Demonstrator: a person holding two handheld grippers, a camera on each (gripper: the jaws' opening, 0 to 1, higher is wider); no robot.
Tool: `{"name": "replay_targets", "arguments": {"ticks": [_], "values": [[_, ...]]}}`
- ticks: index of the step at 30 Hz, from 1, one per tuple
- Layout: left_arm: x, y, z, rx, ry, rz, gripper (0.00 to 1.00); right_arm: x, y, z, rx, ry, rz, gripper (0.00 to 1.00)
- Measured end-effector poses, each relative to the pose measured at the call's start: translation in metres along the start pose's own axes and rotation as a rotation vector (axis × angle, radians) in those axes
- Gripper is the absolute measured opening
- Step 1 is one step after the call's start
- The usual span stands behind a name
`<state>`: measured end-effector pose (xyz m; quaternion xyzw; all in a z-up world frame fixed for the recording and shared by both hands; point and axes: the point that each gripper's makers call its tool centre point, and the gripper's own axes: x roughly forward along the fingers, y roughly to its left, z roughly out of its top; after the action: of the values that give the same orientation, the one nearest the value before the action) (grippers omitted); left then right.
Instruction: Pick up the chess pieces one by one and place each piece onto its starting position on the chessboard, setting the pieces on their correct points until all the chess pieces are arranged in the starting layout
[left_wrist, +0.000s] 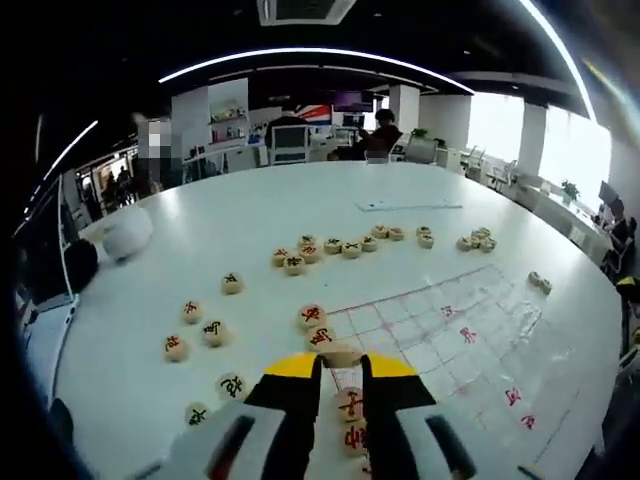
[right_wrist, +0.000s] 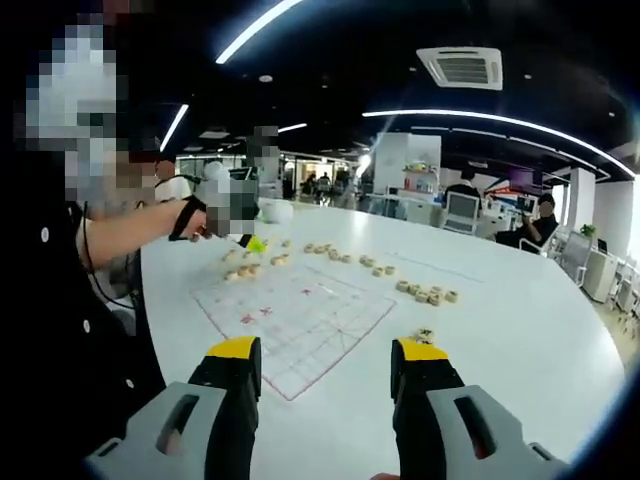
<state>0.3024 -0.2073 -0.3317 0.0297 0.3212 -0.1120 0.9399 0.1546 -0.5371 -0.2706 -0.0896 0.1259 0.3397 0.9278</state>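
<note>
In the left gripper view, a large white table (left_wrist: 300, 220) spreads away, and at its far left edge sits a rounded white object (left_wrist: 127, 232) beside a dark one (left_wrist: 80, 265). Loose round wooden chess pieces with red or dark characters lie scattered on the bare table left of the board: a few (left_wrist: 200, 325) at near left, and a curved row of pieces (left_wrist: 340, 245) farther off toward the middle. The left gripper (left_wrist: 340, 352), yellow-tipped with black jaws, is pinched on one disc-shaped chess piece (left_wrist: 338, 351) right at the near left edge of the chessboard (left_wrist: 450, 330), a clear sheet with a red grid and red characters. Two more pieces (left_wrist: 350, 420) lie between the jaws, nearer the camera, on the board's edge line. At far right, a small cluster of pieces (left_wrist: 478, 240) rests beyond the board, and another pair (left_wrist: 540, 282) lies off its right side. In the right gripper view, a person's sleeve and forearm (right_wrist: 120, 235) reach in from the left, holding the other gripper down among pieces at the far left corner of the board. The right gripper (right_wrist: 325, 365) hangs with its jaws spread wide and nothing between them, above the table at the board's near corner, with one piece (right_wrist: 424, 335) just beyond its right jaw tip.
</note>
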Motion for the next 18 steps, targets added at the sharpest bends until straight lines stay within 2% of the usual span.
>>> {"name": "replay_targets", "arguments": {"ticks": [2,9,18], "values": [[0.002,0.003,-0.003,0.023,0.007,0.029,0.19,0.000,0.000,-0.001,0.001,0.001,-0.001,0.53],[0.008,-0.006,-0.007,0.016,0.018,0.017,0.19,-0.001,-0.002,-0.002,0.008,0.006,-0.006,0.52],[0.009,-0.005,-0.009,0.045,0.010,0.033,0.19,0.001,-0.004,-0.002,0.013,0.012,-0.013,0.52]]}}
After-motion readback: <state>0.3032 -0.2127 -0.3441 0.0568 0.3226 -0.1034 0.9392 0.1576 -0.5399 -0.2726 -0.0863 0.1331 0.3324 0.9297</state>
